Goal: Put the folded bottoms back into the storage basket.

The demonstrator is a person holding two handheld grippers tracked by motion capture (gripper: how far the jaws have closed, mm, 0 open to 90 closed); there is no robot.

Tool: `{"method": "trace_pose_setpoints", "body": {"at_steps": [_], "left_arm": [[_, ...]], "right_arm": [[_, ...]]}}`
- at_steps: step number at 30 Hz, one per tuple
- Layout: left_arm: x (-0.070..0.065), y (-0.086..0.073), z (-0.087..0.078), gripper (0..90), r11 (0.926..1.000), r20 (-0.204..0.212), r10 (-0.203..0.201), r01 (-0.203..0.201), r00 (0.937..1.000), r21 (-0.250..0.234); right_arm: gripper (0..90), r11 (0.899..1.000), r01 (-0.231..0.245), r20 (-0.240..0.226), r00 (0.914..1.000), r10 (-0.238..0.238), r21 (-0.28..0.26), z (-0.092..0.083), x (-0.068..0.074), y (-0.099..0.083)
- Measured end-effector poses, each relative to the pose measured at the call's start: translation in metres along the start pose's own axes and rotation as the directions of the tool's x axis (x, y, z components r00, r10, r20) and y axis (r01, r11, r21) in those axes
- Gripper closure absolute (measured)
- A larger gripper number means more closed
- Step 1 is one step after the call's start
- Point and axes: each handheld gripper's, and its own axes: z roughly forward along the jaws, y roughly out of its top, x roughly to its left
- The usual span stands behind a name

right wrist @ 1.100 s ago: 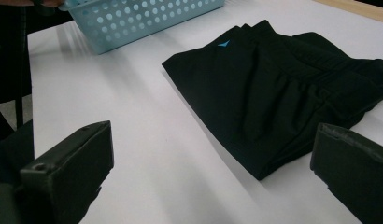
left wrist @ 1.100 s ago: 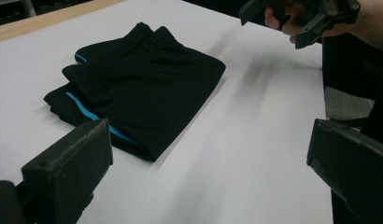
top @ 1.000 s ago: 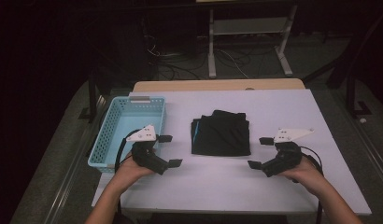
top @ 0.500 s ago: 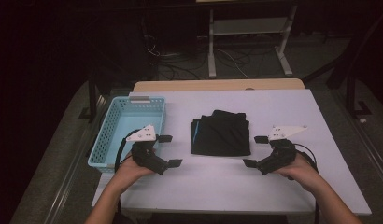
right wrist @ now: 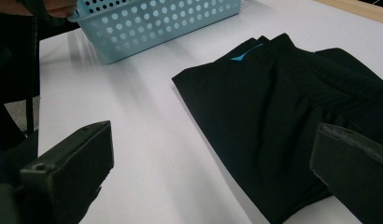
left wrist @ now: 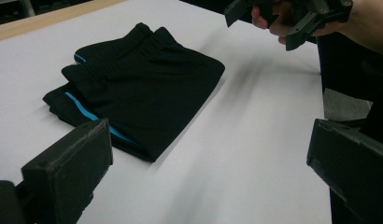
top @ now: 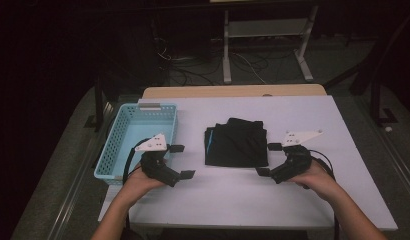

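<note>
White table [top: 303, 200] set in dark room, cables on floor behind. Left tongs [top: 182, 161] and right tongs [top: 268, 159] held wide open, nothing gripped, flanking folded black garment [top: 236, 144] lying mid-table. Garment judged soft, light, limp; likely to sag or unfold if lifted by one point; near folded edge, pinched through all layers at both sides, judged best hold. Counted: two tongs, one garment with blue trim, one blue perforated basket [top: 124, 150] at left.

Dark room, grey floor [top: 53, 170]
</note>
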Motion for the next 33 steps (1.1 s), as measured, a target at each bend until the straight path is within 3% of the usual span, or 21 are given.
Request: {"method": "trace_pose_setpoints", "body": {"at_steps": [33], "left_arm": [[0.001,0.0,-0.001,0.1,0.9999,0.012,-0.008,0.009,0.9999,-0.006]], "right_arm": [[0.0,0.999,0.032,-0.03,0.999,-0.032,0.0,0.029,-0.005,0.028]]}}
